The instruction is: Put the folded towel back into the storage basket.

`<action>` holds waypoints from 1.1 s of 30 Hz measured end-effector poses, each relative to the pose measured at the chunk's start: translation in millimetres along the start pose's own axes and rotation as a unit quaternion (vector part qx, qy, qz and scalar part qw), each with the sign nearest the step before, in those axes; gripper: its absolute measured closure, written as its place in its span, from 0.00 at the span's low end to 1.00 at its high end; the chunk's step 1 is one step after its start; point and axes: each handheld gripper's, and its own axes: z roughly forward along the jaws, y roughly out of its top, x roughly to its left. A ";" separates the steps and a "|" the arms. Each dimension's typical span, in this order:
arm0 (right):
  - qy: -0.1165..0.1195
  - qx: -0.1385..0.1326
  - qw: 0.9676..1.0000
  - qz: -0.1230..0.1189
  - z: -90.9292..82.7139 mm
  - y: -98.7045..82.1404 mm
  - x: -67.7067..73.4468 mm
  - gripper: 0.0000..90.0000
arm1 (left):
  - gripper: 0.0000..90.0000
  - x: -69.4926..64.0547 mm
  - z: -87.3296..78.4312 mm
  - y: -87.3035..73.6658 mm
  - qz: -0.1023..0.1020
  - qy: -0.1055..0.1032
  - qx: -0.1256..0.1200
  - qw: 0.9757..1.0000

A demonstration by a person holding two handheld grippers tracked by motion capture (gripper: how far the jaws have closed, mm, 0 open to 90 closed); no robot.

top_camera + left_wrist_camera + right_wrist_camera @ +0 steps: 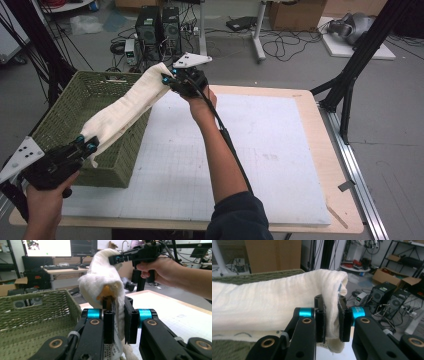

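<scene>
Cream terry-cloth towel (127, 102) stretched in the air between my two grippers | left gripper (86, 145) clamps its near end | right gripper (169, 81) pinches its far end | woven green rectangular basket (70, 117) sits beneath the span, on the white gridded mat (260, 150).

The towel (127, 105) is cream white, with a small orange-yellow patch showing in the left gripper view, and the woven basket (65, 120) is olive green. Both black grippers carry cyan bands at the jaws, and the table (280, 150) wears a pale grey gridded mat edged by light wood.
</scene>
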 end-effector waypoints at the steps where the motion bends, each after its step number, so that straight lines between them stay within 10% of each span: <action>1: 0.001 -0.002 1.000 -0.001 4.6 2.0 0.8 0.89 | 0.90 1.3 -1.1 -0.2 -0.001 0.002 0.001 1.000; 33: 0.007 0.024 1.000 -0.002 113.6 26.0 36.4 0.89 | 0.90 33.7 -24.5 -9.3 -0.026 0.081 0.021 0.996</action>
